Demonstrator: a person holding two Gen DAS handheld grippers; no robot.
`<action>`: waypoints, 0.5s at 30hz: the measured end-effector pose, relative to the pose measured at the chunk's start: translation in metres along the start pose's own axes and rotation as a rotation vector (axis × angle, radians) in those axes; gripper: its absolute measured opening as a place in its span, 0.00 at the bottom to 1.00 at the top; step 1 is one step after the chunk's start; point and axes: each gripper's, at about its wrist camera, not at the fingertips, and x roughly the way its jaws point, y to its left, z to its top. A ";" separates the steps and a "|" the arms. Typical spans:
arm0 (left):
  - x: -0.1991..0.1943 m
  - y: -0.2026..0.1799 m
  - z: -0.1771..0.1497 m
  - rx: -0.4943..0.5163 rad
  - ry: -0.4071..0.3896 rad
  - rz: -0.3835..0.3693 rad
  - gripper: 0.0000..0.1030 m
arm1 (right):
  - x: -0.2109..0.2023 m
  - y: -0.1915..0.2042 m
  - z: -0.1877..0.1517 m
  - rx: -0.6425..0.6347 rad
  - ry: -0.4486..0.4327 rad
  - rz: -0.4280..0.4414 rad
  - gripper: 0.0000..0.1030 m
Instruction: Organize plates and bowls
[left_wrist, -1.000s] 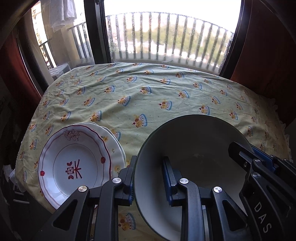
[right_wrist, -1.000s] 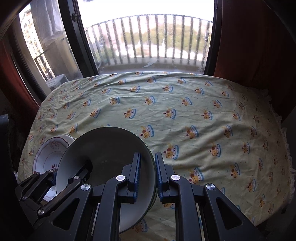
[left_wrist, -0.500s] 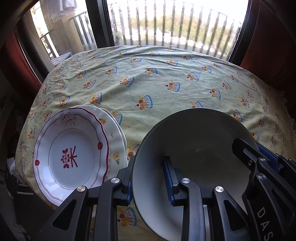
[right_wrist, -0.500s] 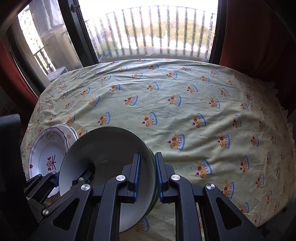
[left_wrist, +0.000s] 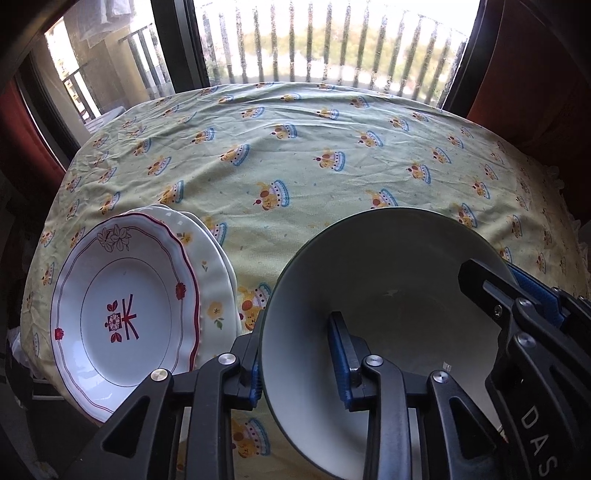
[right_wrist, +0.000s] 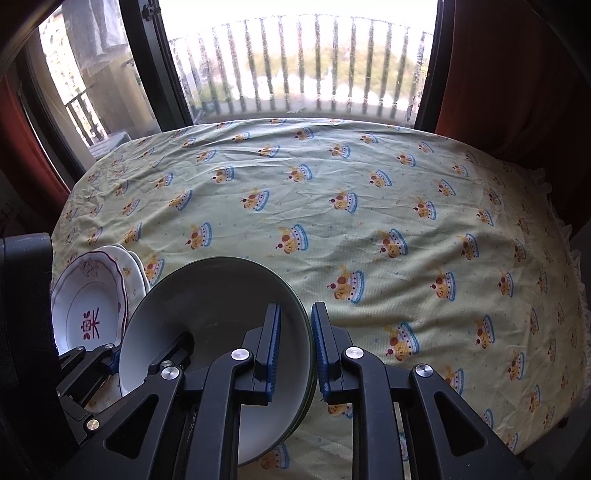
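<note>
A grey-green bowl (left_wrist: 384, 295) with a dark rim is held above the near edge of the table. My left gripper (left_wrist: 297, 363) is shut on its left rim. My right gripper (right_wrist: 295, 349) is shut on its right rim; the bowl also shows in the right wrist view (right_wrist: 218, 306). The right gripper's fingers (left_wrist: 517, 295) show at the bowl's right side in the left wrist view. A white plate with a red pattern (left_wrist: 122, 317) lies on top of a stack of white plates (left_wrist: 214, 280) at the near left of the table, also seen in the right wrist view (right_wrist: 90, 306).
The table carries a yellow-green cloth with a crown pattern (right_wrist: 369, 229). Behind it is a window with a balcony railing (right_wrist: 314, 74). Dark red curtains (right_wrist: 517, 74) hang at both sides. The table's edges fall away at left and right.
Both grippers and the bowl have tilted and lowered toward the table; the plate stack and table look larger and closer. Both grips on the bowl are unchanged.
</note>
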 end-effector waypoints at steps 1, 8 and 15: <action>0.001 0.002 0.000 -0.003 0.008 -0.005 0.35 | 0.000 0.000 0.001 0.002 0.010 0.015 0.27; 0.008 0.015 0.006 0.026 0.048 -0.087 0.47 | 0.004 -0.002 -0.004 0.094 0.056 0.043 0.57; 0.022 0.006 0.012 0.094 0.112 -0.219 0.53 | 0.012 -0.003 -0.008 0.172 0.103 0.002 0.57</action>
